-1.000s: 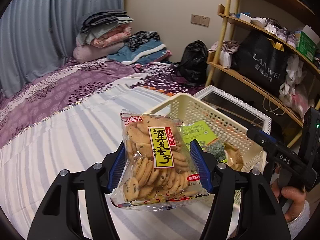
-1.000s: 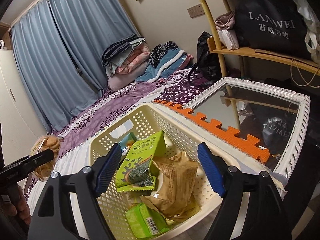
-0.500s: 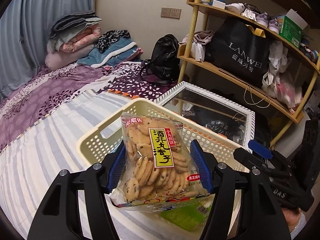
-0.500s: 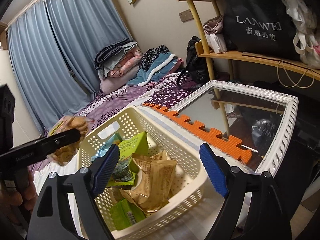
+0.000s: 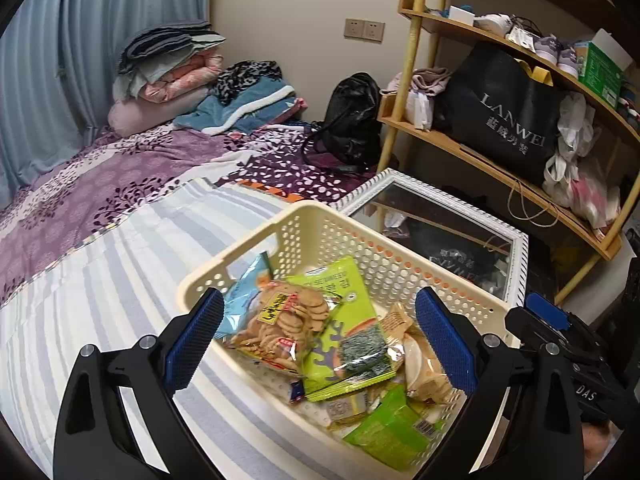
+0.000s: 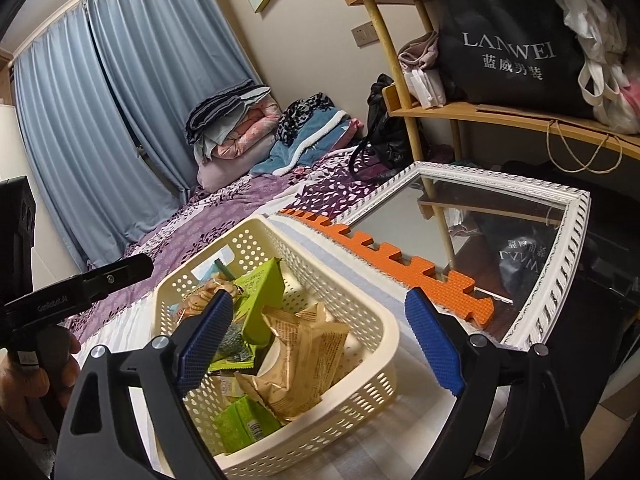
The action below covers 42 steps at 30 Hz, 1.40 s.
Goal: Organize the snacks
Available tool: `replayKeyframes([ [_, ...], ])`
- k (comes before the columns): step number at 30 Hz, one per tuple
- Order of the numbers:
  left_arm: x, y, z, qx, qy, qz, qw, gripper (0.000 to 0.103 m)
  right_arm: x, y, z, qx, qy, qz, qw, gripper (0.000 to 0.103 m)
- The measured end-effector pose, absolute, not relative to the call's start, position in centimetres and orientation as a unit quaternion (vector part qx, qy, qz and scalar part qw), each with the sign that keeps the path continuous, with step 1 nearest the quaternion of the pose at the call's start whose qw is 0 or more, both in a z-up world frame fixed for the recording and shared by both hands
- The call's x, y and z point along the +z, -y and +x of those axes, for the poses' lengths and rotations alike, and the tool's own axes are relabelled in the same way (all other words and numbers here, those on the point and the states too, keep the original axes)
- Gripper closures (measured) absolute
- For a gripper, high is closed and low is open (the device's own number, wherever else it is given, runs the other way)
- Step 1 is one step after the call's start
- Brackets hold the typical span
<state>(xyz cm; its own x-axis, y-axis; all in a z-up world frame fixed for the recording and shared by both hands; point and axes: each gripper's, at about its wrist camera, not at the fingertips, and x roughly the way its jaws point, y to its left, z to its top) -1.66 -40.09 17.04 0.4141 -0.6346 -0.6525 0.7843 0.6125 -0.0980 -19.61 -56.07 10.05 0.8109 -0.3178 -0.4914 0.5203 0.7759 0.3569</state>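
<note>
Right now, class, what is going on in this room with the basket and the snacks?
A person with a gripper in each hand is sorting snacks into a cream basket on the bed. The cookie bag lies in the basket on the other packets, leaning on a green seaweed pack. The left gripper is open and empty above it. The right gripper is open too, holding nothing.

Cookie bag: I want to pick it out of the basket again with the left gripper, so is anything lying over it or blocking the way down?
Nothing visible does. The cookie bag lies on top of the other packets in the basket, partly over the green seaweed pack, and the left gripper hangs open above it.
</note>
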Motion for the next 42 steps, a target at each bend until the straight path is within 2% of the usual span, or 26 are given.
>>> replayKeyframes([
  [4,17.3,39.4,-1.6,-0.411,-0.333,0.115,0.841,0.003,10.4,55.6,-19.6,-0.224,-0.205,0.241,0.922,0.012],
  [7,17.5,38.9,-1.7,-0.402,-0.329,0.122,0.846,0.003,10.6,55.5,-19.7,-0.226,-0.201,0.241,0.922,0.005],
  [42,20.5,32.7,-4.7,-0.319,-0.252,0.160,0.899,0.003,13.6,49.7,-19.9,-0.204,-0.213,0.181,0.938,0.005],
])
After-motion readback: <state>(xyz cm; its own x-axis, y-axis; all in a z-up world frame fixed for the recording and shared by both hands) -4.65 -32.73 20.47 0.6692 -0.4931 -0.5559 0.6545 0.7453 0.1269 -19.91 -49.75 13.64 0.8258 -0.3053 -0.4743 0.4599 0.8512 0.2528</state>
